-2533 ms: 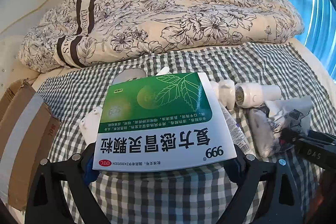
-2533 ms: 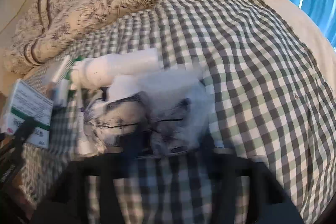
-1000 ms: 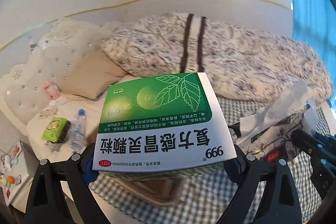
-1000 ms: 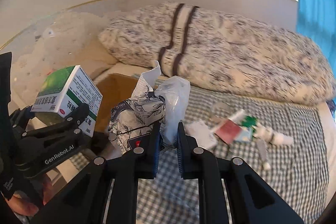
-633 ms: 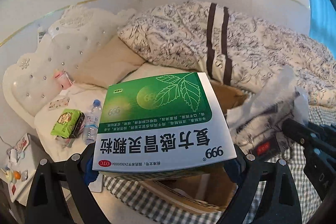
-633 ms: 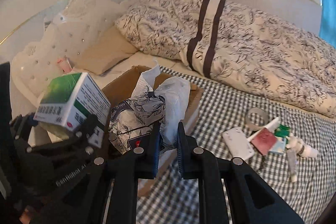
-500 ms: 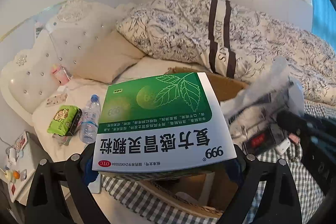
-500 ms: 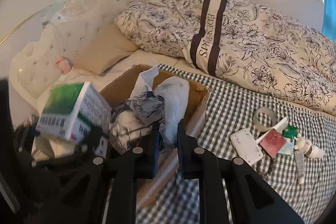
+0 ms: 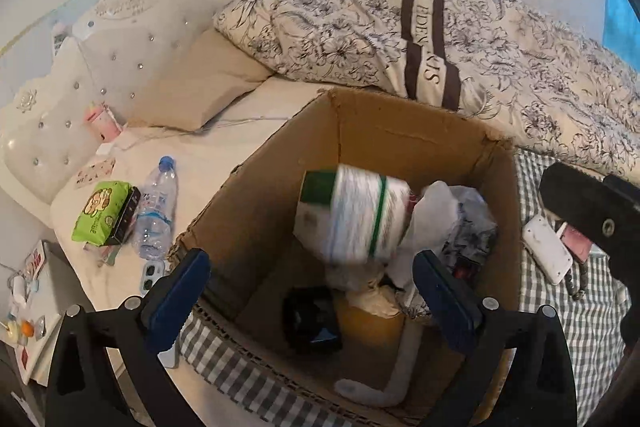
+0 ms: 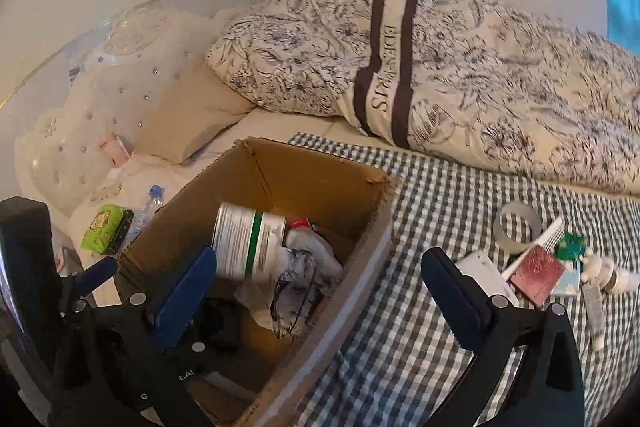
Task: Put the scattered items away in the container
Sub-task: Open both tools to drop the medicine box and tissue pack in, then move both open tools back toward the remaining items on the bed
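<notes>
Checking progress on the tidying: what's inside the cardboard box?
Inside the cardboard box: the green-and-white medicine box, blurred, a crumpled plastic bag, something black. What lies beneath them is covered.

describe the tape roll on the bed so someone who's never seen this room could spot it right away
Start at the open cardboard box on the checked blanket, then look to its right, toward the floral duvet. The tape roll lies at the far end of the loose clutter there, just beyond a white comb. It is the only hollow grey ring; its neighbours are flat cards and small bottles.
</notes>
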The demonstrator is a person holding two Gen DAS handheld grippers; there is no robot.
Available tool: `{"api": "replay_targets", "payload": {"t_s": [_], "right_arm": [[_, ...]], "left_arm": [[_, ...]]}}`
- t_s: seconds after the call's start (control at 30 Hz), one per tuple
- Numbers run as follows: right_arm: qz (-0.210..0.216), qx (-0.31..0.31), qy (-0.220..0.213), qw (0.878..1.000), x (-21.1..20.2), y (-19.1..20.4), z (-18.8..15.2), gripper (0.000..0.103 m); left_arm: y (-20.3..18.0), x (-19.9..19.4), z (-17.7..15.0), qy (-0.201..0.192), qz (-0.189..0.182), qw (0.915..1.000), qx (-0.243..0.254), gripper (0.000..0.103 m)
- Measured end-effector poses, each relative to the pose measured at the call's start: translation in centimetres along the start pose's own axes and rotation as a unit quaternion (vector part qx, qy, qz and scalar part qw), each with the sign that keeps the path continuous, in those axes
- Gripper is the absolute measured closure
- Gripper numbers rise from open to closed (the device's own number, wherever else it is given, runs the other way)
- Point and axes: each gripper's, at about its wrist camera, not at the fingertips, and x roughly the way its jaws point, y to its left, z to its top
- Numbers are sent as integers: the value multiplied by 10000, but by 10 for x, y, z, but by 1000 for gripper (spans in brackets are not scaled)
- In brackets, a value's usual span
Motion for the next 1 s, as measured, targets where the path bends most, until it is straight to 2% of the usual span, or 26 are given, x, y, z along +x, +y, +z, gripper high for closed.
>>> {"api": "replay_targets", "payload": {"t_s": [0.27,0.4,0.53,0.8,1.0], "right_arm": [[-289,267,-252,9989,-56,-47,-7,0],[-615,362,-338,9969,-92,-84,-27,0],[-953,478,-266,9940,-122,-123,-55,0],[-1414,802,-208,9865,-159,-186,-102,0],[-1574,1069,-176,9816,-168,-229,-121,0]], "left_arm": [[-40,-37,3,-185,-204,9994,190,0],[-71,-65,-4,-363,-379,9982,283,0],[-109,-84,-21,-379,-644,9963,429,0],[-177,-94,-55,-259,-863,9930,759,0],[-203,-85,-67,-143,-885,9925,833,0]]}}
